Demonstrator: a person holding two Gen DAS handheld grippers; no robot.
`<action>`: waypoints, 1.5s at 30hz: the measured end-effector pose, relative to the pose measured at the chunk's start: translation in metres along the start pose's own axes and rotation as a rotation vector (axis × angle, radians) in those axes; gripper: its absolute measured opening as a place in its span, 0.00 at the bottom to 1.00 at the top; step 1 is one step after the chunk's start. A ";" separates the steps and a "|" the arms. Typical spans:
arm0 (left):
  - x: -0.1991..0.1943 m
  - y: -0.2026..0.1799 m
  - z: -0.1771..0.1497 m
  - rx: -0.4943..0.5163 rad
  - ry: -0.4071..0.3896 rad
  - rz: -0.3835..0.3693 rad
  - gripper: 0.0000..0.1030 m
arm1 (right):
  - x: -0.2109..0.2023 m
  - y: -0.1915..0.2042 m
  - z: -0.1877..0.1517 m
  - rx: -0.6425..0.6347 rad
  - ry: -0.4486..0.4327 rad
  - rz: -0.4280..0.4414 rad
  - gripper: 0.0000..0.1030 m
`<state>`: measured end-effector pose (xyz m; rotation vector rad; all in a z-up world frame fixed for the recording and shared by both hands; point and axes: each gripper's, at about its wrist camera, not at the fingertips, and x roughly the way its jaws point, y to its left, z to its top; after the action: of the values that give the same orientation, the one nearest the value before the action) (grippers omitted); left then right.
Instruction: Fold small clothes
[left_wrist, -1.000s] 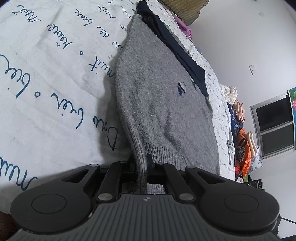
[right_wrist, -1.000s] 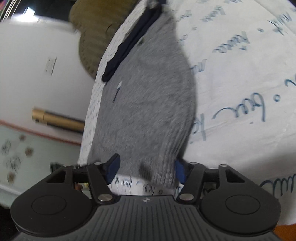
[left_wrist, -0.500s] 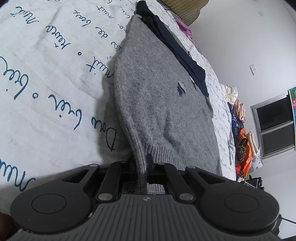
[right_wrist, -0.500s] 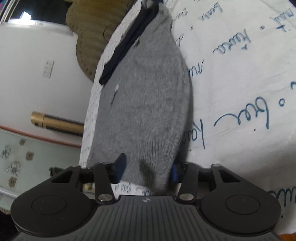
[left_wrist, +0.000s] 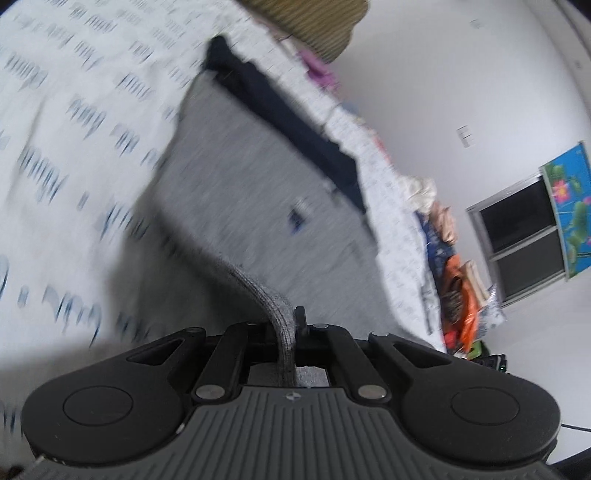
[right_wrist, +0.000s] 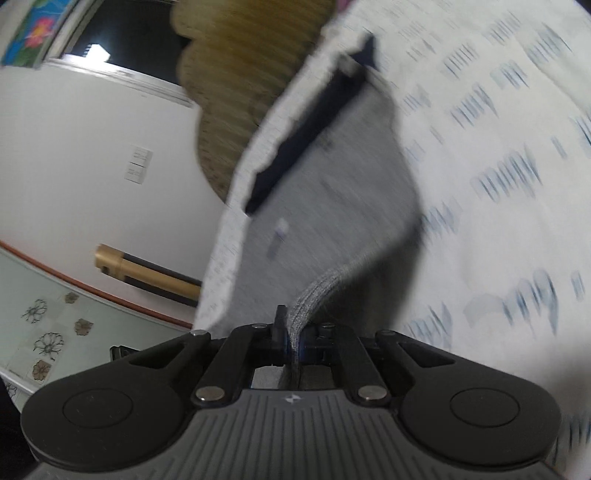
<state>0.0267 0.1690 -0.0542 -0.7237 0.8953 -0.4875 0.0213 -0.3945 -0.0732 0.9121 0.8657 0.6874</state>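
Seen from the left wrist, the left gripper (left_wrist: 291, 332) sits at the bottom centre of the frame with its jaws pinched tight on the ribbed hem of the grey sweater (left_wrist: 258, 192), which rises in a curved ridge out of the fingers and then spreads away toward the upper middle of the frame over the white bedsheet (left_wrist: 55, 122) printed with blue script. A dark navy garment (left_wrist: 295, 129) lies along the sweater's far edge, and a heap of coloured clothes (left_wrist: 454, 266) sits at the right, below a dark window (left_wrist: 517, 236). The view is smeared, so finer detail on the knit is hard to make out. From the right wrist, the right gripper (right_wrist: 291, 338) at bottom centre is likewise clamped on the sweater's (right_wrist: 332, 192) ribbed edge, the cloth lifting up and to the right from the fingers before flattening on the sheet (right_wrist: 498, 129). The navy garment (right_wrist: 306, 136) runs diagonally at upper centre, with a brown woven cushion (right_wrist: 236, 85) behind it.
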 end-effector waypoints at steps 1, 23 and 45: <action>0.000 -0.004 0.009 0.010 -0.009 -0.011 0.02 | 0.003 0.006 0.010 -0.018 -0.016 0.014 0.04; 0.153 -0.019 0.299 0.098 -0.235 0.113 0.02 | 0.173 -0.038 0.289 0.024 -0.205 -0.030 0.05; 0.183 -0.007 0.281 0.572 -0.310 0.557 0.78 | 0.200 -0.027 0.341 -0.225 -0.150 -0.380 0.68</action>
<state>0.3606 0.1448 -0.0271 -0.0089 0.5837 -0.1098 0.4164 -0.3752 -0.0499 0.5680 0.7819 0.3717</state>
